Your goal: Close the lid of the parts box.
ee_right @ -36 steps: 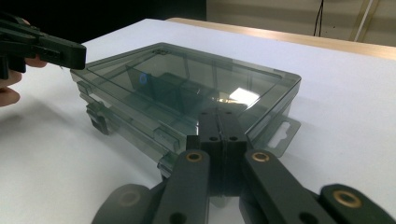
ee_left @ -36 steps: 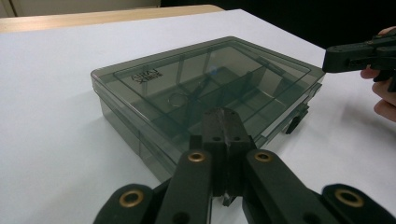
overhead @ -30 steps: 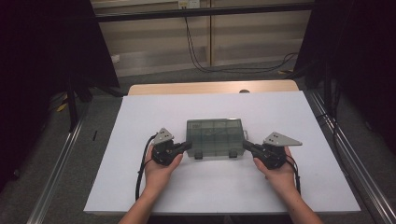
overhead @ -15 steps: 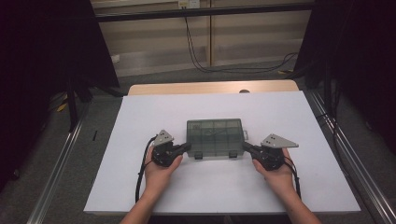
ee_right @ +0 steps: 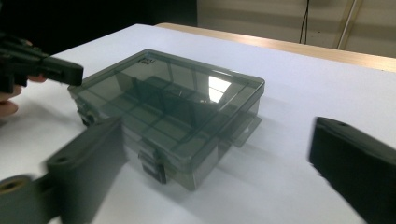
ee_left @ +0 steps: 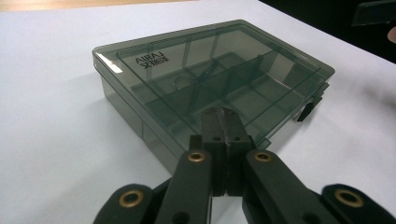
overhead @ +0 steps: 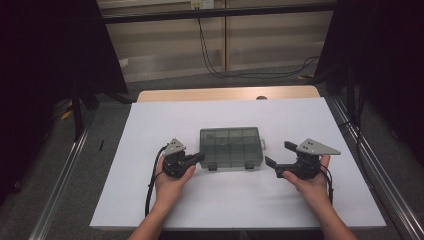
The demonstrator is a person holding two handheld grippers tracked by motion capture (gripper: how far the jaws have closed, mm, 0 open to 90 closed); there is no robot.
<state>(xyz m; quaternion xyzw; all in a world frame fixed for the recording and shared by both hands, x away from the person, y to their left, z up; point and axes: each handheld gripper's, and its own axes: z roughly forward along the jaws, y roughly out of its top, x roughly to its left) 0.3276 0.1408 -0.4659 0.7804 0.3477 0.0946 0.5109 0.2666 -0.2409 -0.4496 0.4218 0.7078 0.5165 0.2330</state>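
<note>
A smoky see-through compartment box (overhead: 231, 147) with its lid down lies flat in the middle of the white table (overhead: 225, 112). My left gripper (overhead: 200, 157) is shut, and its tips rest against the box's front left corner. The left gripper view has those closed tips (ee_left: 223, 114) at the lid's edge of the box (ee_left: 210, 70). My right gripper (overhead: 278, 153) hangs a little off the box's right side; its jaws have just been opening and stand wide with nothing between them. In the right gripper view the box (ee_right: 177, 102) lies ahead of the spread jaws, with the left gripper (ee_right: 60, 70) beyond.
Two dark latches (overhead: 212, 166) sit on the box's front wall. A wooden strip (overhead: 225, 94) runs along the table's far edge. Metal rails (overhead: 370, 165) flank both sides. Black cables (overhead: 215, 55) hang behind. Bare white surface surrounds the box.
My right gripper's jaws have gone from shut to wide open, and it has drawn back to the right, away from the box. The left gripper and the box have not moved.
</note>
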